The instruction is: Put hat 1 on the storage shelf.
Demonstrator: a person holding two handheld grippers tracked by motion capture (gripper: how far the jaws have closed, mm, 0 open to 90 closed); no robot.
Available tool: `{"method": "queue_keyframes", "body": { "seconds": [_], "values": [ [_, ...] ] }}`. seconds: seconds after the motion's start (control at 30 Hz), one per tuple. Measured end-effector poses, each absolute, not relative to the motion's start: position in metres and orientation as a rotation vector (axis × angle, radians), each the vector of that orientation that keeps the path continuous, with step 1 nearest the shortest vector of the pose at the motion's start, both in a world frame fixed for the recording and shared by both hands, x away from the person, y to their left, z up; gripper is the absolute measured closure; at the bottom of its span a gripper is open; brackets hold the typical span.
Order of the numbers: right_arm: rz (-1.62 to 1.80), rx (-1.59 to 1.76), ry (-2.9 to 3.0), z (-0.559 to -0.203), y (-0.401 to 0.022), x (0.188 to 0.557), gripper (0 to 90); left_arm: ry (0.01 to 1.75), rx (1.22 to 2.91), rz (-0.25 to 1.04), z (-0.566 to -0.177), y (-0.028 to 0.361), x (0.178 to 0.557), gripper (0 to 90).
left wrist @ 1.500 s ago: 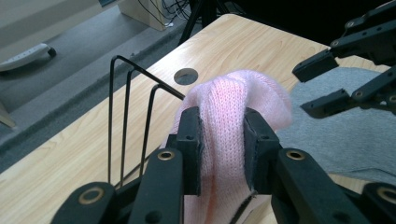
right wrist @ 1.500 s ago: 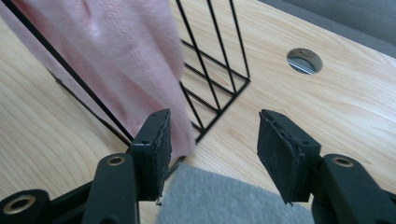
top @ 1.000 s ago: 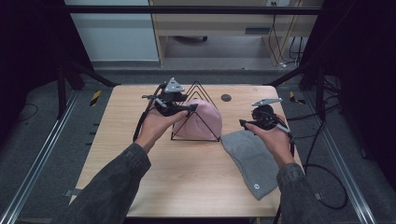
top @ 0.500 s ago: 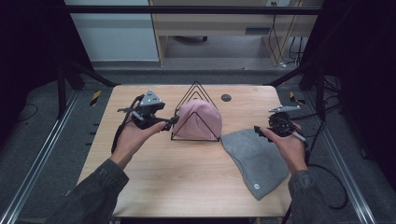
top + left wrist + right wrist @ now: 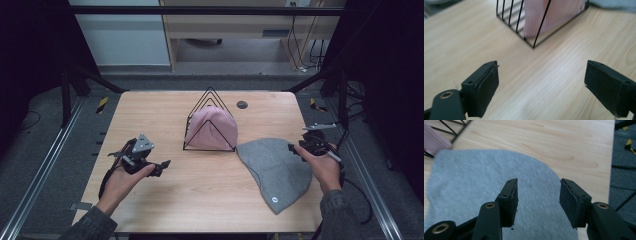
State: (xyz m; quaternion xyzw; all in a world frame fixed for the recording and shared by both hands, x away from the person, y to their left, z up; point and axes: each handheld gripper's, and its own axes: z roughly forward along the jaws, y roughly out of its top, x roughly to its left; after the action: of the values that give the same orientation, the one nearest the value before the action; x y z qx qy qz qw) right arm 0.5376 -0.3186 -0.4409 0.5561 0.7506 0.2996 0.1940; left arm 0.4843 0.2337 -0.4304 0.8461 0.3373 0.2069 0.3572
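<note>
Left gripper point(image 5: 161, 165) jaws wide, just opened, nothing between, over bare counter point(image 5: 200, 190). Right gripper point(image 5: 537, 200) jaws part open, just closing, above grey beanie point(image 5: 274, 167) lying flat beside wire rack point(image 5: 207, 102) holding pink beanie point(image 5: 212, 127).

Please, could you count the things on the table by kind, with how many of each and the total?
Knitted hats: 2, a pink hat inside the rack and a grey hat lying flat beside it
Black wire rack: 1
Small dark round disc: 1
Total: 4
</note>
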Motion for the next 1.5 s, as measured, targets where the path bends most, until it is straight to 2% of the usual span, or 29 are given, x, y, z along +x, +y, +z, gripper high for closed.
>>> {"method": "queue_keyframes", "body": {
  "seconds": [0.2, 0.37, 0.87, 1.2, 1.33, 1.37, 1.43, 1.5],
  "values": [
    [0.803, 1.646, 2.08, -0.457, -0.339, 0.536, 52.0, 0.916, 2.24, 0.547, -0.451, 0.258, 0.464, 11.8],
    [0.8, 1.697, 2.07, -0.471, -0.351, 0.532, 51.5, 0.96, 2.236, 0.548, -0.453, 0.276, 0.444, 11.0],
    [0.785, 1.719, 2.112, -0.483, -0.354, 0.532, 49.2, 1.032, 2.219, 0.548, -0.457, 0.288, 0.448, 11.0],
    [0.772, 1.702, 2.128, -0.485, -0.352, 0.531, 51.3, 1.024, 2.229, 0.552, -0.457, 0.287, 0.447, 11.1],
    [0.752, 1.679, 2.15, -0.484, -0.349, 0.529, 57.8, 1.023, 2.237, 0.557, -0.457, 0.288, 0.448, 11.3],
    [0.753, 1.664, 2.161, -0.484, -0.347, 0.528, 64.0, 1.023, 2.238, 0.558, -0.458, 0.287, 0.448, 11.3],
    [0.75, 1.649, 2.173, -0.484, -0.347, 0.528, 67.3, 1.022, 2.24, 0.558, -0.458, 0.287, 0.448, 11.4],
    [0.761, 1.644, 2.183, -0.484, -0.345, 0.528, 75.9, 1.022, 2.242, 0.561, -0.458, 0.287, 0.448, 11.5]
  ]
}}
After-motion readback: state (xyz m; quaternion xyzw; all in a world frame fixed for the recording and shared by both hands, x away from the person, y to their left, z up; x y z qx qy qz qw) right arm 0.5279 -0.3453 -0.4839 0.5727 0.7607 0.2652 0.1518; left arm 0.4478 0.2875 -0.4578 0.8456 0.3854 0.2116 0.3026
